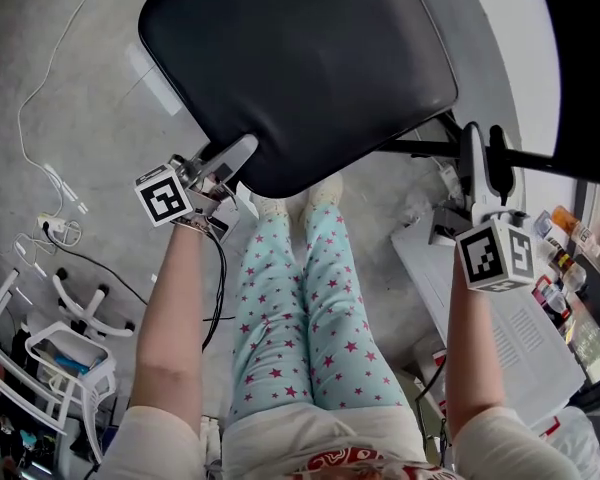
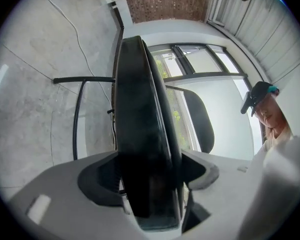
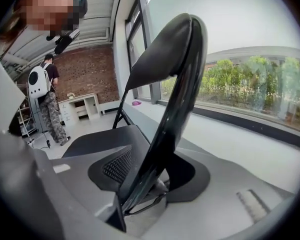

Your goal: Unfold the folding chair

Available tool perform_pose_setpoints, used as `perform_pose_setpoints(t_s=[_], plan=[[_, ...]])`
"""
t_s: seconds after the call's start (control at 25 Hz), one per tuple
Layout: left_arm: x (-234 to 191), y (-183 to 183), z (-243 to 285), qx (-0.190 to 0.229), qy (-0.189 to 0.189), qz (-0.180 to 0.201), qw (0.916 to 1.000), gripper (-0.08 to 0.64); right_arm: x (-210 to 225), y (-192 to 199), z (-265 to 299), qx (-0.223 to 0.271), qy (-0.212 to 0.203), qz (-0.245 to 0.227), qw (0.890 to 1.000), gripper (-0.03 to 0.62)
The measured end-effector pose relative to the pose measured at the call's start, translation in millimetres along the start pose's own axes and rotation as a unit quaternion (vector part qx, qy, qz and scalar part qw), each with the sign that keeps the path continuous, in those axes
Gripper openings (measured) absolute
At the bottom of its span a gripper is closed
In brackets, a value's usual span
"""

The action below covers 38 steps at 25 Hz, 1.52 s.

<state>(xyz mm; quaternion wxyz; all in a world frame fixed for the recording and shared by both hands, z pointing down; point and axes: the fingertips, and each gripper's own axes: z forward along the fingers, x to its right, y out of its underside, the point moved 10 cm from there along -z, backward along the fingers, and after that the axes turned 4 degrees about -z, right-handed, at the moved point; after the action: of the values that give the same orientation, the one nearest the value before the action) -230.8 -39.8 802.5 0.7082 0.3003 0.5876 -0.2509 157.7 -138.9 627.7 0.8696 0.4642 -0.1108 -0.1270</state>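
**Trainee:** Where is the folding chair (image 1: 310, 78), and what has hold of it?

**Technician:** It stands on the concrete floor (image 1: 80, 88), directly ahead of the person's feet (image 1: 325, 193). At the left, the left gripper (image 1: 230, 158) is clamped on the near edge of the seat (image 1: 300, 28). In the left gripper view, the thick rim fills the gap between both pads (image 2: 92, 184). At the right, the right gripper (image 1: 483, 143) straddles the edge of the backrest (image 3: 175, 74) with its jaws spread. The panel runs between them, but the ribbed pad (image 3: 115, 166) stands clear of it, so nothing is gripped there.

**Trainee:** How will it handle?

**Technician:** Expect a rigid, moderately heavy assembly: a tube frame (image 2: 80, 114) carrying stiff panels. The glossy finish looks slippery (a thin edge can slide through the pads). The seat appears close to level, so unfolding is probably nearly complete.

**Trainee:** Where should it be gripped?

**Technician:** Take the seat rim near a corner, at full pad depth. Take the backrest edge low down, where leverage is smallest. Keep the jaws away from the pivots, which are a pinch hazard.
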Motion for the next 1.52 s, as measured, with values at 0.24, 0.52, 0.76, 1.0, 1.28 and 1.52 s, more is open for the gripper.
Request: perform_pose_setpoints(t_s=[0.24,0.52,0.76,1.0,1.28,1.52], plan=[[5.0,1.5,-42.8,0.131,-0.058,-0.060,0.9879,0.325,-7.3,21.7,-15.0,-0.020,0.009,0.043,0.999,0.282],[54.8,12.6,-88.7,0.253,-0.131,-0.055,0.9569,0.324,-28.1,10.4,-48.5,-0.027,0.031,0.047,0.998,0.304],[148.8,21.1,-62.5,0.157,-0.095,0.072,0.9804,0.288,-51.4,-22.8,-87.8,-0.020,0.043,0.049,0.998,0.308],[243.2,20.7,-40.0,0.110,-0.058,0.139,0.9825,0.253,-97.6,-80.0,-118.3,0.013,-0.015,0.012,1.000,0.264],[348.3,6.9,-47.4,0.112,-0.042,0.209,0.9706,0.128,-133.2,-152.1,-153.6,0.075,-0.065,0.019,0.995,0.250],[422.6,3.9,-48.5,0.095,-0.045,0.301,0.9477,0.092,-157.5,-194.2,-189.0,0.103,-0.094,0.009,0.990,0.187]])
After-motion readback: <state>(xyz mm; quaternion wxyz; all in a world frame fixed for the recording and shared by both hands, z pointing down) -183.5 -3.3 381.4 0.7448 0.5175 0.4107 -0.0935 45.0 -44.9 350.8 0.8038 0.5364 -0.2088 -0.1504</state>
